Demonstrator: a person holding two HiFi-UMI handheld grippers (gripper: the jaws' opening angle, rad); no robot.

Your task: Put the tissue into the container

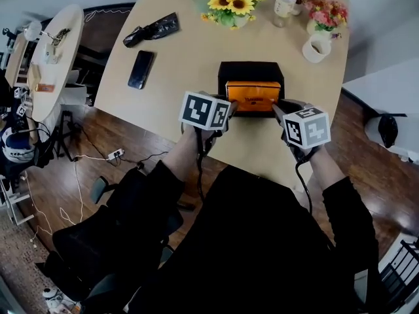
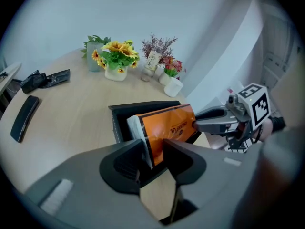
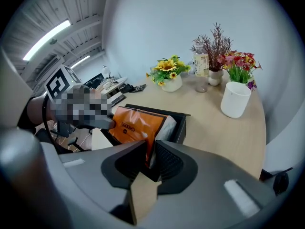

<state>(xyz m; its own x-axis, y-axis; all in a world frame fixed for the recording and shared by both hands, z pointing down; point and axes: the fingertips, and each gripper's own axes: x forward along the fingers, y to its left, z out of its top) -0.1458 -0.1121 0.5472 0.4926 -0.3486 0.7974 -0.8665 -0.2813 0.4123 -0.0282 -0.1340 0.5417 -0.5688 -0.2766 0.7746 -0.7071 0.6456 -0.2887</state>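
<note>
Tissue pack (image 1: pixel 253 97) is pinched at both ends, my left gripper (image 2: pixel 153 149) and right gripper (image 3: pixel 150 151) each clamped on one so it should slot in square. It's partly down inside the black container (image 1: pixel 251 69), with sunflowers (image 1: pixel 234 2) on the counter (image 1: pixel 190 51) beyond the container.

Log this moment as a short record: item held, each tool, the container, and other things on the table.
Item: orange tissue pack, partly inside the black container, top above the rim
Left tool: shut on the pack's left end
Right tool: shut on the pack's right end
Placement: open box on the tan table, near the person's edge
Also on table: phone, sunflowers, white mug, bottle
</note>
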